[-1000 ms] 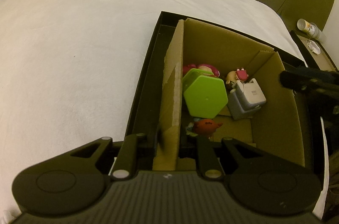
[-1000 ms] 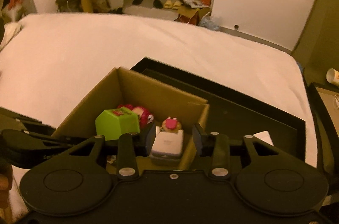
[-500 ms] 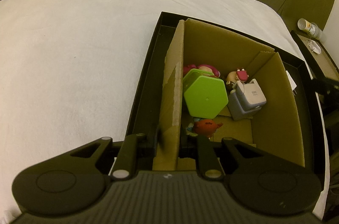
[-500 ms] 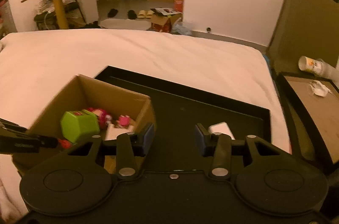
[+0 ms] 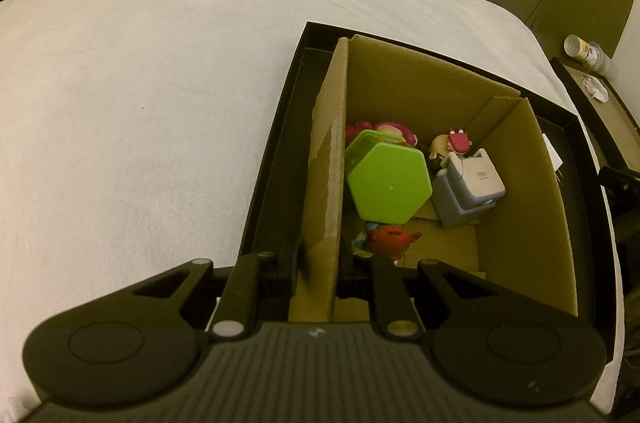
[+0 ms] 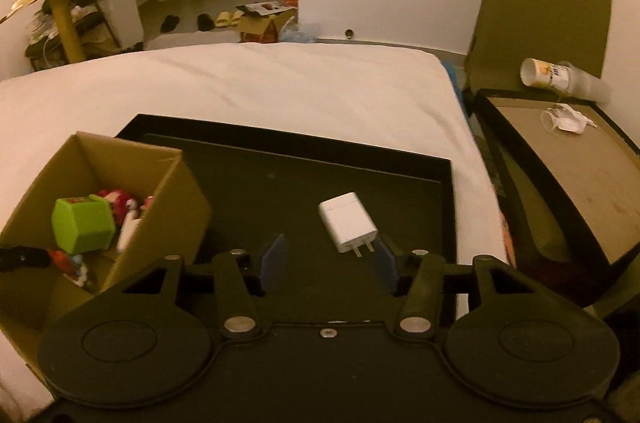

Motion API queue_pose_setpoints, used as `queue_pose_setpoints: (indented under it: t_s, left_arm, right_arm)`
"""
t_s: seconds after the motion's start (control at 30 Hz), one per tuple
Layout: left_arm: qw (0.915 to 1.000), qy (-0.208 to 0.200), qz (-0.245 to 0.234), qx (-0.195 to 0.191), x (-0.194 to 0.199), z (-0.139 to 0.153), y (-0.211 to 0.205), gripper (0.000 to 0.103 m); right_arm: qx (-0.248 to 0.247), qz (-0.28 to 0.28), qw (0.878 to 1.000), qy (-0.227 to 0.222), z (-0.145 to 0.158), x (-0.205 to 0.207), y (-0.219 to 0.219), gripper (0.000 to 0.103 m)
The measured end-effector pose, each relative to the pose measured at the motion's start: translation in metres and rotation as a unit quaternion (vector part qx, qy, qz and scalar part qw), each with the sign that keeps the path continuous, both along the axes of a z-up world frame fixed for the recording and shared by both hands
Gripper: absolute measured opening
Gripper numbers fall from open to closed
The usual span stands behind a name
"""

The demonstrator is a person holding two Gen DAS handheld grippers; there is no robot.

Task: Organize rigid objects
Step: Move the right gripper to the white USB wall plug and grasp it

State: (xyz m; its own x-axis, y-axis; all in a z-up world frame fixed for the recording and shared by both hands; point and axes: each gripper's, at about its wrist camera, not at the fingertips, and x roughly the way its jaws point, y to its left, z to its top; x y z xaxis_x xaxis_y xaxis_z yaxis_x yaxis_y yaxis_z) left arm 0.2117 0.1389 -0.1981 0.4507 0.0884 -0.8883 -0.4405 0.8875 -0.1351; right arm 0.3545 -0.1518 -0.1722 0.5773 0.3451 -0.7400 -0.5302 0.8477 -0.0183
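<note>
A cardboard box [image 5: 520, 191] stands in a black tray [image 5: 276, 159] on a white bed. It holds a green hexagonal box [image 5: 388, 185], a grey-white adapter [image 5: 470, 187], a red toy [image 5: 390, 241] and small pink figures [image 5: 456, 141]. My left gripper [image 5: 318, 263] is shut on the box's near-left wall [image 5: 326, 183]. In the right wrist view my right gripper [image 6: 328, 263] is open, just short of a white charger plug [image 6: 347, 221] lying on the tray [image 6: 280, 183]. The box [image 6: 168, 207] stands to its left.
The white bed [image 5: 140, 103] spreads left and far. A low side table [image 6: 576, 183] with a tipped cup [image 6: 548, 73] and crumpled mask [image 6: 566, 117] stands right of the bed. Shoes and a carton lie on the floor beyond.
My right gripper has swung right, away from the box to the tray over the white charger plug, and its jaws have opened wider. My left gripper has kept its hold on the box wall.
</note>
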Motion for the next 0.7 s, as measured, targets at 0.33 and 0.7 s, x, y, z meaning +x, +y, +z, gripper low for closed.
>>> queue_pose_setpoints:
  t_s: [0.33, 0.7]
  left_arm:
    - [1.0000, 0.000, 0.005, 0.003, 0.000, -0.001, -0.001, 0.014]
    - [1.0000, -0.001, 0.006, 0.002, 0.000, -0.001, -0.002, 0.014]
  right_arm:
    - [0.004, -0.003, 1.000, 0.015, -0.021, 0.025, -0.001, 0.052]
    - [-0.025, 0.001, 0.999, 0.024, -0.055, 0.044, 0.009, 0.052]
